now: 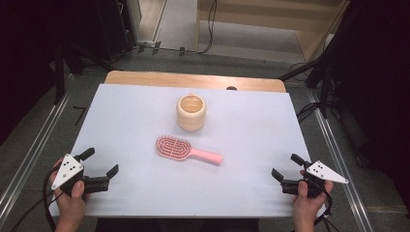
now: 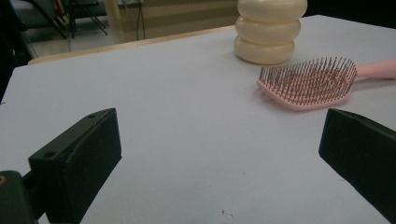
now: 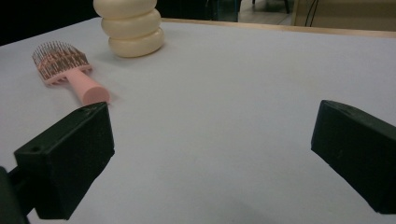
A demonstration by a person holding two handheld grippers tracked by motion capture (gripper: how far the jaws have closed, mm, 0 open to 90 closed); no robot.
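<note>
A pink hairbrush (image 1: 186, 150) lies bristles up in the middle of the white table (image 1: 135, 111), handle pointing right. Just behind it stands a cream ribbed cup (image 1: 191, 112), open at the top. My left gripper (image 1: 100, 163) rests open at the front left corner, nothing between its jaws. My right gripper (image 1: 287, 167) rests open at the front right corner, also holding nothing. In the left gripper view the hairbrush (image 2: 310, 84) and cup (image 2: 268, 30) lie ahead to the right. In the right gripper view the hairbrush (image 3: 70, 74) and cup (image 3: 130, 28) lie ahead to the left.
A wooden strip (image 1: 193, 79) runs along the table's far edge. Metal rails (image 1: 29, 154) flank both sides of the table, with cables and dark stands beyond. A wooden shelf unit (image 1: 270, 19) stands on the floor behind.
</note>
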